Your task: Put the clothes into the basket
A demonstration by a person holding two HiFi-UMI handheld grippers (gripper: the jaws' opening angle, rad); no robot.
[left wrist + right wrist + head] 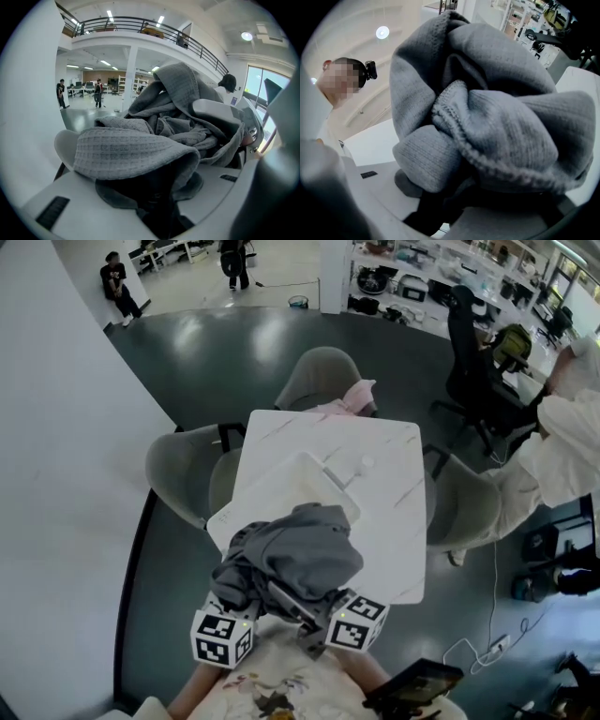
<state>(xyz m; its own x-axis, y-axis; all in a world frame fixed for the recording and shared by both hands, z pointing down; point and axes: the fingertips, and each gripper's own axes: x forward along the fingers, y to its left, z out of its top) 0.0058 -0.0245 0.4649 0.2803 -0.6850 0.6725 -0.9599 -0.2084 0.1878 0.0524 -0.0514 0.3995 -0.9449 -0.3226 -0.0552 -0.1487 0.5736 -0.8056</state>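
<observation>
A bundle of grey knitted clothes hangs bunched over the near edge of the white table. Its far side lies over the near end of a white basket. My left gripper and right gripper hold the bundle from below, with their fingertips buried in the cloth. In the left gripper view, waffle-knit grey fabric fills the left gripper between its jaws. Thick ribbed grey folds are pinched in the right gripper in the right gripper view.
Grey chairs stand around the table, and the far one carries a pink item. A person in white sits at the right. A small white object lies on the table beyond the basket.
</observation>
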